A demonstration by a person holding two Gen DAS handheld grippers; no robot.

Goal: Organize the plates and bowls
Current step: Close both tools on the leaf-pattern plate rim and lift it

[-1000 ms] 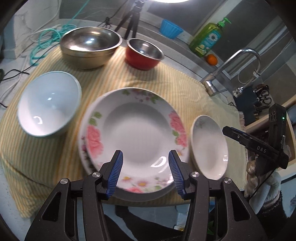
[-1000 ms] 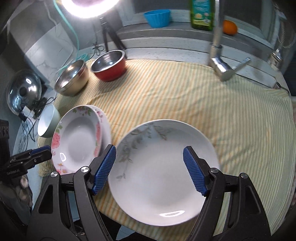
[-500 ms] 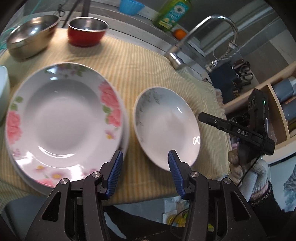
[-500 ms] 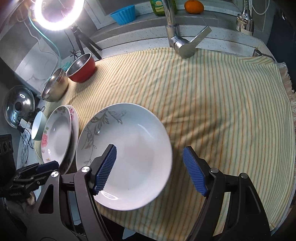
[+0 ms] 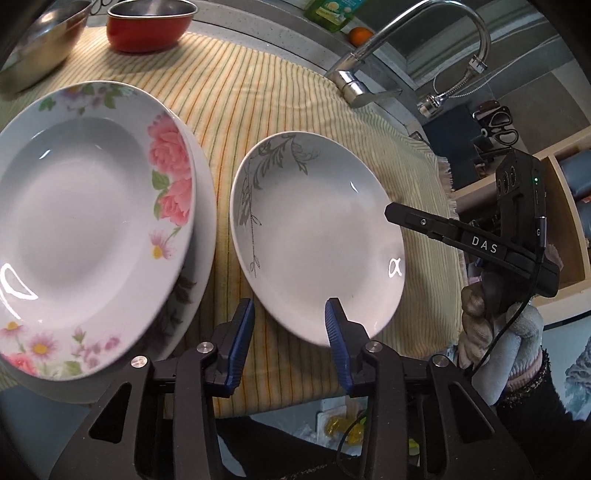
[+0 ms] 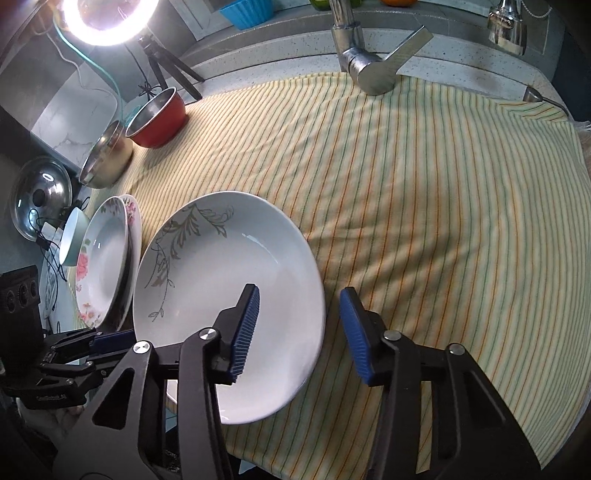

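Both grippers are closing in on the leaf plate's near and right rim.

On the left, the rose plate is sitting on another plate on the striped cloth, and the leaf plate is lying flat just beside that stack. The left gripper has just been narrowing, one pad over the near rim and one outside it, neither pressing yet, so it is gripping nothing. The right gripper has likewise been narrowing, straddling the right rim with both pads clear, also holding nothing. To do this well, I judge each should seat the rim deep between the pads before clenching, then lift level so the glazed plate is not slipping. The left view is showing the second plate beneath the rose plate; the right view alone is showing the ring light, pot lid and white bowl.
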